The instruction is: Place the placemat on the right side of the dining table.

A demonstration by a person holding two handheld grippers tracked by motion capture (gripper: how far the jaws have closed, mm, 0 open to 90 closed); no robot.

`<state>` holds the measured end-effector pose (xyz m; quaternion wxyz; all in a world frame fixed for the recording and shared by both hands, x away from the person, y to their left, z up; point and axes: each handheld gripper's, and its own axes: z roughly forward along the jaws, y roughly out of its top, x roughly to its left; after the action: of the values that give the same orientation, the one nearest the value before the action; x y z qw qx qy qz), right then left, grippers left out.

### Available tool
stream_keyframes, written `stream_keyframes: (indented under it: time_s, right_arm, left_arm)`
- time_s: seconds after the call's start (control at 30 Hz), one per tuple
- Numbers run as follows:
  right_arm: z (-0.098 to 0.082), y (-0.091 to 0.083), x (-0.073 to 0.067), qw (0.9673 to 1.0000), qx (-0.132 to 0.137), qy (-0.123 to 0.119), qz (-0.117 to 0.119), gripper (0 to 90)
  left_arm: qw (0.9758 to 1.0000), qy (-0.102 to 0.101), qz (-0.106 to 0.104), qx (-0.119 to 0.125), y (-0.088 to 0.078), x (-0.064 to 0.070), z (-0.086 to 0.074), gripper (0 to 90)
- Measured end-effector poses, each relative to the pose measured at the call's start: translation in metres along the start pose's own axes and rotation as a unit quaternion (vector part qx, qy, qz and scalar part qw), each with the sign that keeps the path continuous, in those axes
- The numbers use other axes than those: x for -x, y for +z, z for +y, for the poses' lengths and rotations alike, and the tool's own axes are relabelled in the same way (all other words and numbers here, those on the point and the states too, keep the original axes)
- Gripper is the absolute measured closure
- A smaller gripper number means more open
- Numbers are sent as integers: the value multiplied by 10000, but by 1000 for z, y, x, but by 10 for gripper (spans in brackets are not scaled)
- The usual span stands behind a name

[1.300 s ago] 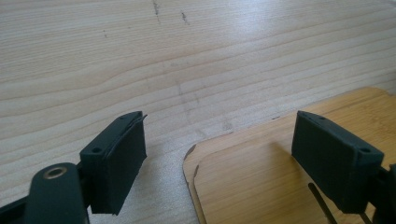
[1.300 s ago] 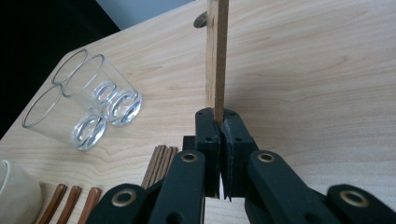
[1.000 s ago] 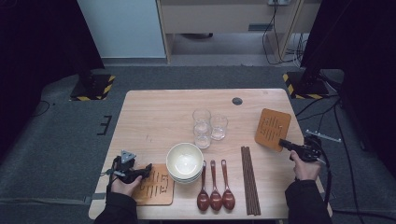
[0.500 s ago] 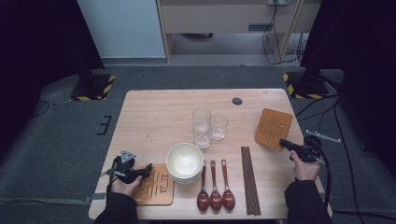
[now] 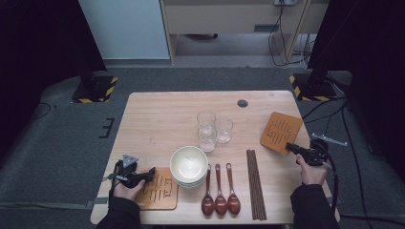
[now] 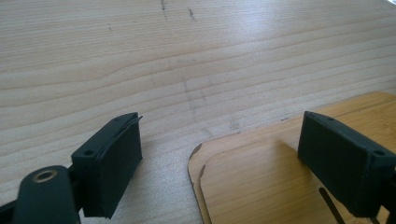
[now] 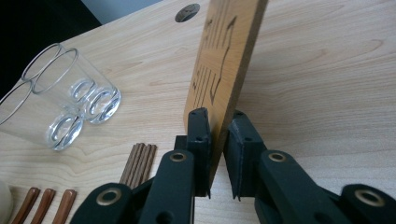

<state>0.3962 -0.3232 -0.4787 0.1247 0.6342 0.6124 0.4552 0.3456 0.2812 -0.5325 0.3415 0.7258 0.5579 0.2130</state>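
Observation:
Near the table's right edge a wooden coaster (image 5: 281, 132) with cut-out lines lies on the table. My right gripper (image 5: 288, 145) is at its near corner. In the right gripper view the coaster (image 7: 229, 51) stands edge-on between the jaws of the right gripper (image 7: 218, 116). The jaws have just been opening, and a thin gap shows at one pad. At the front left, my left gripper (image 5: 154, 171) stands wide open by the left edge of two stacked coasters (image 5: 160, 193). Its jaws (image 6: 222, 135) straddle the corner of the stacked coasters (image 6: 261, 182) without touching it.
Stacked white bowls (image 5: 189, 164) sit right of the left coasters. Three brown spoons (image 5: 220, 191) and a bundle of dark chopsticks (image 5: 255, 183) lie along the front. Clear glasses (image 5: 206, 126) stand mid-table. A cable hole (image 5: 242, 103) sits near the far edge.

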Motion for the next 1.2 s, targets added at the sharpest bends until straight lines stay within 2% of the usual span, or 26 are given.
stream_keyframes:
  time_s: [0.8, 1.2]
  right_arm:
    - [-4, 7, 4, 9994, -161, -2, -314, 732]
    - [-5, 10, 8, 9990, -244, 62, -371, 699]
  left_arm:
    - [9999, -108, -26, 17, 1, -1, -1, 84]
    - [9999, -104, 3, -18, 2, 0, -2, 44]
